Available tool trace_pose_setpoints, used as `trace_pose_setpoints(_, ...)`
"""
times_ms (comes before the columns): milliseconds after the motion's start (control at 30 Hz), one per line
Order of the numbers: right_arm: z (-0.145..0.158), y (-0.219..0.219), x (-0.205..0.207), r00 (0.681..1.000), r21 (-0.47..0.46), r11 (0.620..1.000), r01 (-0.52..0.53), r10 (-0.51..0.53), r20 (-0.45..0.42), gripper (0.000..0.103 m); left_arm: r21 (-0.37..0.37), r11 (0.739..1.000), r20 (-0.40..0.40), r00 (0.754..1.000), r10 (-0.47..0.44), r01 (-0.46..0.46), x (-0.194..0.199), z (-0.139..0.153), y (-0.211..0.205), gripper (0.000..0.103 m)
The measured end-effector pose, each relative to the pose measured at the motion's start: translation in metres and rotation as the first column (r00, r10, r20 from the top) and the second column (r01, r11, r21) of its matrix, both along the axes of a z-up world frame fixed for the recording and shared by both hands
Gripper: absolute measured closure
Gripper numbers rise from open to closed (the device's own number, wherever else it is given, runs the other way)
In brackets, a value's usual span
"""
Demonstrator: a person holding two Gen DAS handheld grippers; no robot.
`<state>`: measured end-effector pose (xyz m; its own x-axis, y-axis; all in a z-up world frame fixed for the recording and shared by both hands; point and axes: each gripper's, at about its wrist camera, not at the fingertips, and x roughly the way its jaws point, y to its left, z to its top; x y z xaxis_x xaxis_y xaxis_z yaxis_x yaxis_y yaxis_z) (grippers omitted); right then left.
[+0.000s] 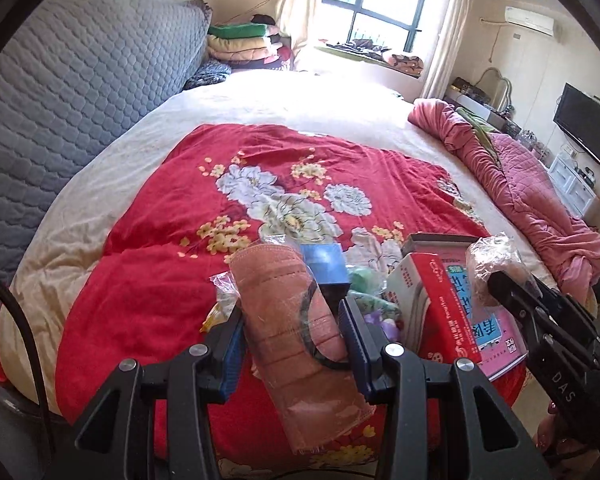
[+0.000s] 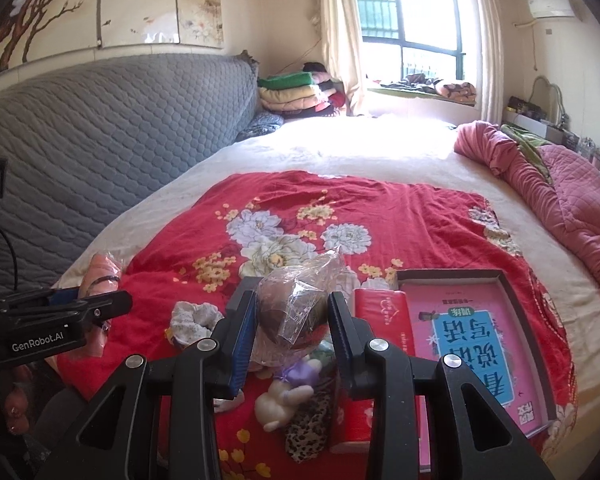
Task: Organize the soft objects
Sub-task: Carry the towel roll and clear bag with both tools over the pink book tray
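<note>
Gripping a salmon-pink ribbed fabric pack in clear plastic wrap, the left gripper has its blue-padded fingers pressed against both sides of the pack, which stands tilted above the red floral blanket with a black hair tie looped round it. In the right wrist view the same pack shows at the far left edge, sticking up past the black body of the left gripper, and painted fingernails of a hand show beneath that body.

Further right on the blanket lies a white and grey scrunchie. Next, the right gripper is closed on a brown rounded item in a crinkled clear plastic bag, the pads squeezing it from both sides and the bag's twisted top sticking up. Under that bag, on the blanket, sit a cream rabbit-shaped soft toy, a small lilac soft piece and a leopard-print fabric piece, all touching one another.

Just right of them lies a red tissue pack, and beside it a dark shallow cardboard box holding a pink and blue booklet with printed characters. At the far right of the white bed a rolled pink quilt lies well apart from the pile.
</note>
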<state>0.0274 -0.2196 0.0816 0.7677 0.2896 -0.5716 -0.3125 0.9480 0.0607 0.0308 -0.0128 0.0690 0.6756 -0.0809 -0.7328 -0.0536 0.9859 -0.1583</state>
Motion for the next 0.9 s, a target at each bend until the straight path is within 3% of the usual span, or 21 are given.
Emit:
trace_pose_setpoints(233,0.02,-0.056,-0.013,0.993,0.044,0.993,0.106,-0.108,0.041,0.066,0.016,0.992,0.019,0.992,-0.129,0.128,0.009,0.019,-0.063,0.059)
trace_pose_setpoints(467,0.027,-0.127,-0.021,0.964,0.093,0.963,0.254,-0.26,0.054,0.066,0.046,0.968,0.005,0.969,-0.246,0.245,0.024,0.022,-0.132,0.058)
trace_pose_setpoints(667,0.025,-0.175,-0.024,0.931,0.094,0.931,0.354,-0.36,0.06,0.066,0.029,0.939,-0.049,0.939,-0.34,0.342,0.04,0.007,-0.184,0.058)
trace_pose_setpoints(900,0.002,-0.207,-0.013,0.918,0.121,0.911,0.394,-0.396,-0.013,0.066,0.0,0.895,-0.134,0.887,-0.443,0.447,0.062,-0.027,-0.236,0.058)
